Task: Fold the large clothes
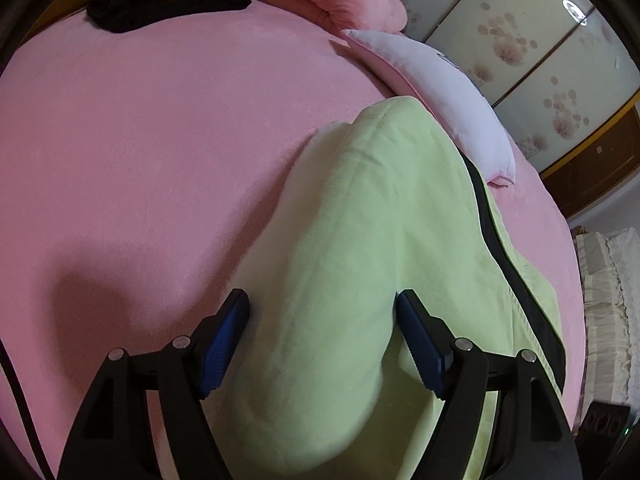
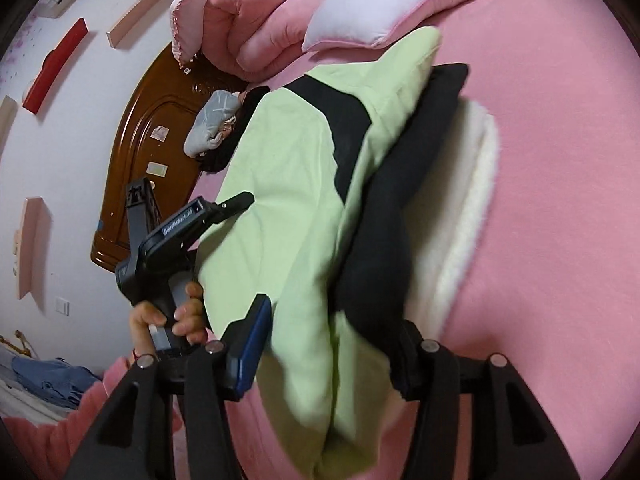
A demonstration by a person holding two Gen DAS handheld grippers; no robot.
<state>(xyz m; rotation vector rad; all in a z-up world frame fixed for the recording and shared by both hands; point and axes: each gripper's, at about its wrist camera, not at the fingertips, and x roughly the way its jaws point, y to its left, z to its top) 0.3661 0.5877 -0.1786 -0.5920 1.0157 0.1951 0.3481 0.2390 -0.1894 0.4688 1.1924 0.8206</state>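
Two hand-held grippers, left (image 1: pixel 322 336) and right (image 2: pixel 332 344), both open, straddle a green jacket (image 1: pixel 360 240) stretching lengthwise away toward the white pillow (image 1: pixel 448 96).

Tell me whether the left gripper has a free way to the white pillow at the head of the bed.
Probably not directly. The left gripper stands open around a fold of the green garment, and that raised fold lies between it and the white pillow. It would likely need to lift over the garment first.
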